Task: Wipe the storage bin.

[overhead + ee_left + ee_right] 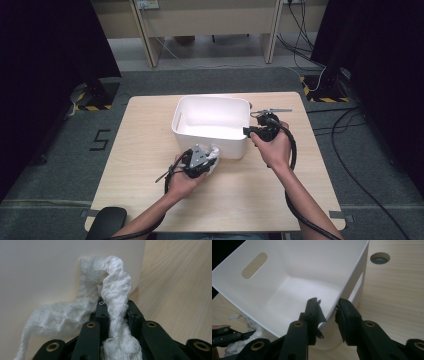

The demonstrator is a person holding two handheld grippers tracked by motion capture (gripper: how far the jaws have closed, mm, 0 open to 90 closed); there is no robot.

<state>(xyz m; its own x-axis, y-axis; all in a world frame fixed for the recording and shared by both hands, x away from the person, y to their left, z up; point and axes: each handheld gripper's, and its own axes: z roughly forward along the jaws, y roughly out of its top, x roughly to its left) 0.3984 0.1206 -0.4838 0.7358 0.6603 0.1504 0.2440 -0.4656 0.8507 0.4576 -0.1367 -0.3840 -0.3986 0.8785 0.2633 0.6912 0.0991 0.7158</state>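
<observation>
Left gripper (113, 315) fingers were clamped shut on the cloth (116, 290), low centre of the high view, against the bin (212, 122) front wall. Right gripper (328, 315) fingers straddled the bin's corner rim, part open; grip unclear.

Risks: loose cloth tail catching the rim; bin tipping if the rim hold slips.

Readable writing: a "5" on the floor (100, 140), left.

A white waffle-weave cloth (110, 290) sits in the black left hand-held gripper (115, 312), beside a plain white bin (212, 120) on the pale wood-grain surface (145, 150).
</observation>
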